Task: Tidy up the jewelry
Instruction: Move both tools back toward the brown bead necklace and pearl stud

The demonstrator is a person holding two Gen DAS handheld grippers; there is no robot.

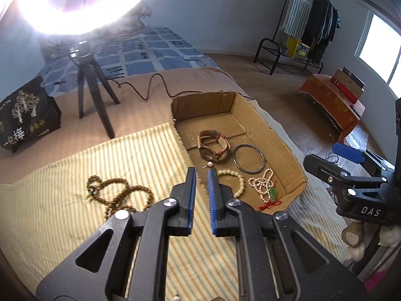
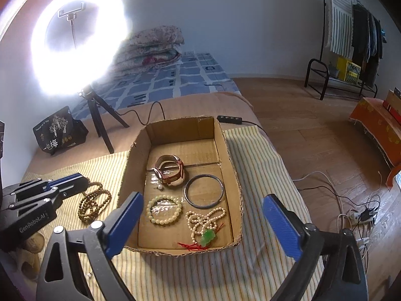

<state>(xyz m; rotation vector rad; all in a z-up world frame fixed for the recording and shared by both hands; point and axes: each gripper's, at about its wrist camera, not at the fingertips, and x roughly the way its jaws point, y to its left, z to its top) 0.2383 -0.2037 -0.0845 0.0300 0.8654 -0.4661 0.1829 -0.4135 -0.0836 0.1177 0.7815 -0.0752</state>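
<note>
With my left hand-held gripper [image 1: 201,175] nearly clenched on nothing and my right hand-held gripper [image 2: 200,222] released, I should reach left, pinching the wooden beads [image 1: 117,197] low before lifting them into the box [image 2: 229,165].

Small pearl item [image 1: 208,164] beside watch [image 1: 213,145], too tiny to identify.

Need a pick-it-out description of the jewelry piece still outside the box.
Start at the open cardboard box on the striped yellow cloth. The piece lies on the cloth just outside the box's left wall, near the left tool: a long coiled strand of brown wooden beads. It is the only dark-beaded piece; the bead pieces in the box are pale.
</note>
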